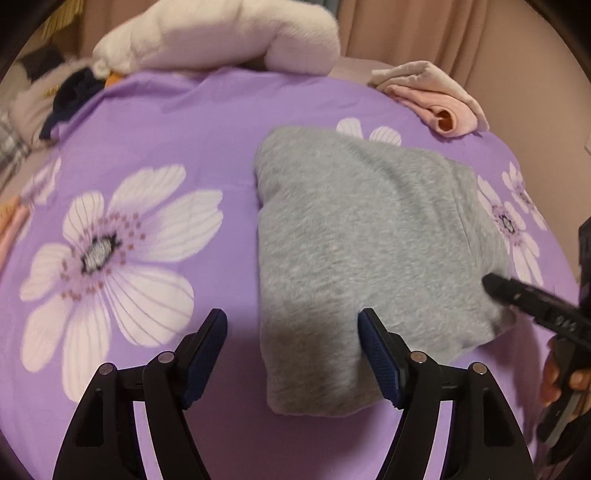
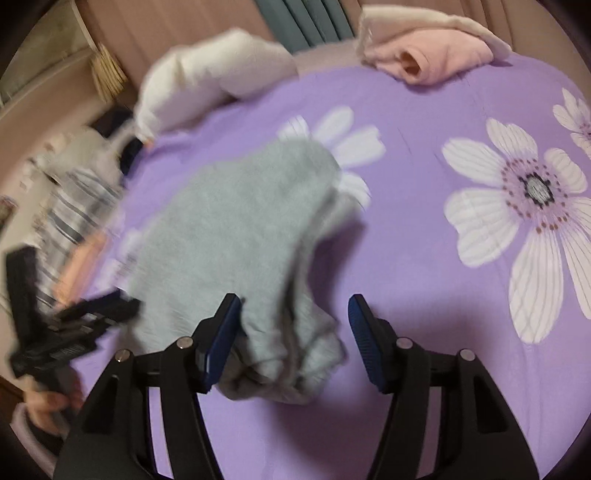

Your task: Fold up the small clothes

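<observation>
Left wrist view looks down on a purple sheet [image 1: 207,133] printed with large white flowers, spread over a bed. A grey garment [image 1: 369,236] lies on the sheet, folded into a thick, roughly rectangular bundle with a clean folded edge along its left side. The left gripper [image 1: 291,350] hangs over the bundle's near left corner with its jaws wide apart; its right finger sits above the grey cloth, its left finger over bare sheet, and neither pad presses on anything. At the right edge, the right gripper [image 1: 524,299] reaches toward the bundle's right corner. Right wrist view, which is blurred, shows the right gripper [image 2: 293,343] with jaws apart too: the garment's near corner, several layers thick, lies loose between them, close against the left pad, with no squeeze visible. The left gripper appears there at the far left, beside the garment, held in a hand [image 2: 48,402]. Near the far right edge of the bed lies a pink garment [image 1: 428,99], loosely folded, with a cuff or opening showing. A white plush shape [image 1: 218,33] rests along the far edge, and dark and striped clothes [image 1: 44,107] lie heaped at the far left. Judging by this, the grey garment looks folded or nearly so, perhaps needing only tidying or moving aside, and the heap at the left suggests more clothes are left to fold.
</observation>
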Demonstrator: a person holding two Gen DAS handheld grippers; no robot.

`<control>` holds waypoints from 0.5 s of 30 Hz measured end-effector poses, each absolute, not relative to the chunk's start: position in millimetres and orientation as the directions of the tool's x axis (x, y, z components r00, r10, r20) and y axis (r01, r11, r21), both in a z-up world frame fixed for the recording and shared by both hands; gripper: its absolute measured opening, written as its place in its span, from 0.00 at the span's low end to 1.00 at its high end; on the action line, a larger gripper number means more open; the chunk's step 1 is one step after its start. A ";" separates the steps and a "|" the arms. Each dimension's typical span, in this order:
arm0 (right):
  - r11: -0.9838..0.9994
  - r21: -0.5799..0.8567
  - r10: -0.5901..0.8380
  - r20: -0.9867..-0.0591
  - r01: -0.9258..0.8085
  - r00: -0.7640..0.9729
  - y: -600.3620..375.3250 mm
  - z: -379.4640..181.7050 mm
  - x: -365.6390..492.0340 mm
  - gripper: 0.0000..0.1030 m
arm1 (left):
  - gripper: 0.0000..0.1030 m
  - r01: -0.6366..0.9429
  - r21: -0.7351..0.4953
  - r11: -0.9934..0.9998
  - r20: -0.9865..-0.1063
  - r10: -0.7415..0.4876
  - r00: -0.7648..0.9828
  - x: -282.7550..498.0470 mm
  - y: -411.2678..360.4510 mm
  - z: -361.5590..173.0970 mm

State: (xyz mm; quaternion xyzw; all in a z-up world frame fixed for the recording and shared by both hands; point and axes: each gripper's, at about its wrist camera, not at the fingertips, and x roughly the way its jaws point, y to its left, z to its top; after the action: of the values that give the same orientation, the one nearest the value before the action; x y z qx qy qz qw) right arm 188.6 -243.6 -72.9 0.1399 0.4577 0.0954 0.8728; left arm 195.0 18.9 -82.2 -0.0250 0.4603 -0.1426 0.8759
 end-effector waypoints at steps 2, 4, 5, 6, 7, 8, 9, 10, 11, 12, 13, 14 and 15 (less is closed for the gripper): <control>0.936 0.351 0.301 -0.773 -0.019 0.558 -248.9 -80.6 189.1 0.61 | 0.80 0.195 -0.205 0.959 -0.806 -0.278 0.523 197.3 24.7 -88.7; 0.932 0.363 0.305 -0.776 -0.004 0.552 -253.7 -83.6 189.6 0.62 | 0.80 0.177 -0.242 0.954 -0.808 -0.299 0.508 197.2 28.9 -89.4; 0.932 0.363 0.304 -0.778 -0.001 0.550 -252.9 -82.3 189.7 0.62 | 0.80 0.170 -0.250 0.953 -0.808 -0.302 0.506 194.9 30.1 -87.3; 0.934 0.356 0.296 -0.782 0.003 0.549 -251.7 -78.2 187.0 0.62 | 0.80 0.170 -0.246 0.954 -0.806 -0.299 0.511 190.4 30.0 -83.2; 0.937 0.349 0.290 -0.781 0.002 0.553 -250.8 -72.5 182.9 0.63 | 0.80 0.175 -0.235 0.956 -0.803 -0.292 0.519 185.2 29.3 -78.2; 0.939 0.343 0.284 -0.777 -0.001 0.561 -249.2 -67.3 180.1 0.63 | 0.80 0.181 -0.217 0.959 -0.800 -0.281 0.530 178.5 28.3 -71.7; 0.944 0.331 0.275 -0.773 -0.007 0.572 -246.8 -59.4 172.2 0.63 | 0.80 0.184 -0.205 0.961 -0.798 -0.273 0.537 173.3 28.0 -66.5; 0.948 0.317 0.267 -0.770 -0.016 0.579 -244.2 -51.9 164.9 0.65 | 0.81 0.188 -0.193 0.963 -0.793 -0.266 0.548 164.7 27.5 -58.2; 0.953 0.302 0.257 -0.769 -0.022 0.586 -240.7 -45.0 156.8 0.71 | 0.81 0.191 -0.185 0.964 -0.789 -0.262 0.555 160.0 26.9 -53.3; 0.958 0.287 0.245 -0.768 -0.024 0.592 -238.0 -38.7 149.1 0.74 | 0.86 0.193 -0.176 0.965 -0.786 -0.256 0.563 152.5 26.5 -46.3; 0.962 0.272 0.233 -0.765 -0.028 0.600 -234.7 -32.4 140.8 0.82 | 0.89 0.195 -0.169 0.966 -0.784 -0.251 0.567 146.1 25.9 -40.4; 0.964 0.262 0.228 -0.760 -0.035 0.608 -231.4 -26.6 132.4 0.91 | 0.94 0.196 -0.160 0.967 -0.783 -0.245 0.572 138.5 25.3 -34.3; 0.967 0.253 0.226 -0.758 -0.044 0.612 -227.7 -21.1 123.4 0.97 | 0.95 0.199 -0.153 0.968 -0.779 -0.242 0.579 130.9 24.4 -27.9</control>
State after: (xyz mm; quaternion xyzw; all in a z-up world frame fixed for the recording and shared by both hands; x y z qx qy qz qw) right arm 123.4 -227.7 -21.1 0.1049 0.4341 0.0756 0.8915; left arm 130.9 24.4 -27.9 -0.0245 0.4420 -0.1241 0.8881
